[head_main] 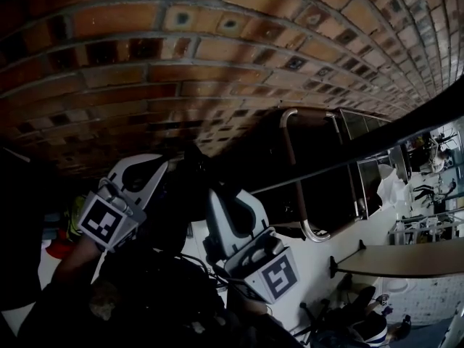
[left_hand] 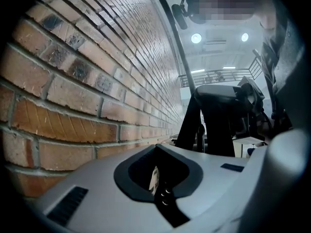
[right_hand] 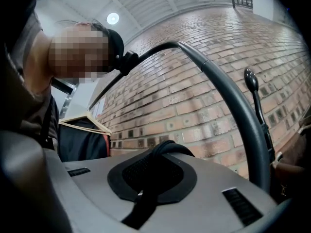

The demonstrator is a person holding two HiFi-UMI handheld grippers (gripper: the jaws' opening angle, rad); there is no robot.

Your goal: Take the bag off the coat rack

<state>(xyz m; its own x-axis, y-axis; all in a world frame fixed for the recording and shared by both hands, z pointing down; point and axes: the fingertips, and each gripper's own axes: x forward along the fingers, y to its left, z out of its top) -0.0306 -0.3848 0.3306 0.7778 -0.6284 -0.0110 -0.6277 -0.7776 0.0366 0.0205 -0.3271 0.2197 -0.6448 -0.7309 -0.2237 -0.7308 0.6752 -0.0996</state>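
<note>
Bag strap [right_hand: 167, 147] between right tongs [right_hand: 151, 177], brick wall [right_hand: 209, 76] behind.

Left gripper [head_main: 148, 171] raised at left, jaws together, right gripper [head_main: 221, 209] just beside it, jaws clamped on strap [right_hand: 163, 147].

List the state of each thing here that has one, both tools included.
Left tool: shut, no strap in it.
Right tool: shut on the strap.
Strap: looped up out of the right tool's jaws.
Hanger: hung, with a dark garment on it.
</note>
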